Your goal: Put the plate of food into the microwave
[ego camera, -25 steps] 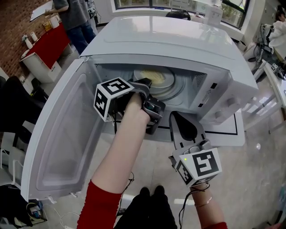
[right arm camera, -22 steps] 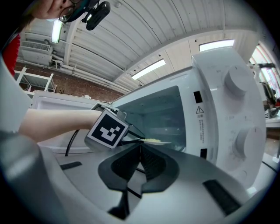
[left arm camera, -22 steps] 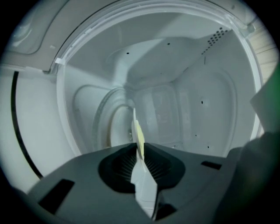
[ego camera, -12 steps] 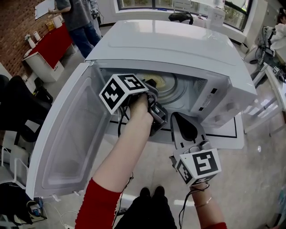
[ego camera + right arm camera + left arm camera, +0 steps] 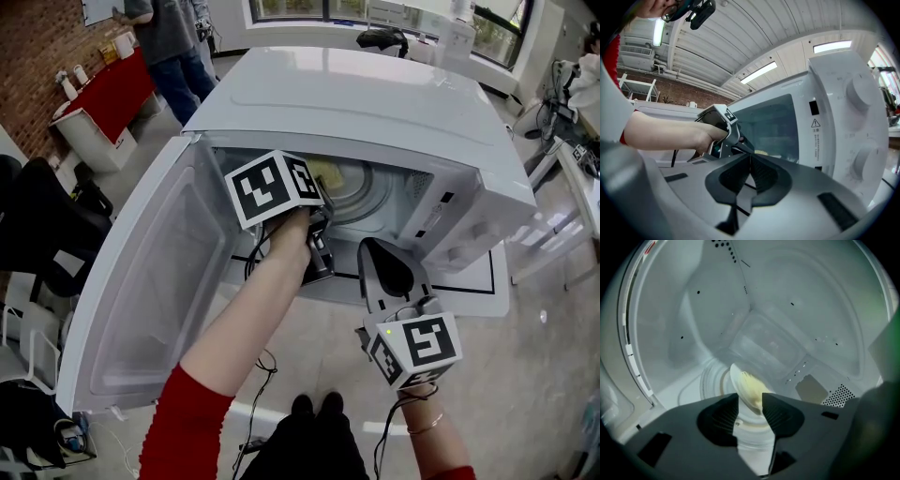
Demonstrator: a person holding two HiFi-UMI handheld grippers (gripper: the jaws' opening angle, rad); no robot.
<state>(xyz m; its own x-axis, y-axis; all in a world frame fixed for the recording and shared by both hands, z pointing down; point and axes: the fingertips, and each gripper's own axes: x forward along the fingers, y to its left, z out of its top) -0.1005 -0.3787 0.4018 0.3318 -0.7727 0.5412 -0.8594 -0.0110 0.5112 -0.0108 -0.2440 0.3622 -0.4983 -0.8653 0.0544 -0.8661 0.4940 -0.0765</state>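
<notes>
The white microwave (image 5: 375,103) stands with its door (image 5: 141,281) swung open to the left. A white plate of yellow food (image 5: 330,175) rests on the glass turntable (image 5: 366,195) inside. My left gripper (image 5: 750,401) reaches into the cavity, its marker cube (image 5: 272,187) at the opening. Its jaws have just been opening and now stand apart, with the plate's near rim (image 5: 747,387) in the gap and no pad pressing on it. My right gripper (image 5: 389,272) is shut and empty, outside, in front of the control panel (image 5: 862,93).
A person (image 5: 159,28) stands at the back left beside a red table (image 5: 103,94). Black chairs (image 5: 37,225) sit left of the open door. A white desk (image 5: 581,178) is at the right. A cable (image 5: 267,361) lies on the floor.
The left gripper has rolled, so its marker cube has turned and shifted right, and its jaws have opened off the plate. The plate stays on the turntable. The right gripper has not moved.
</notes>
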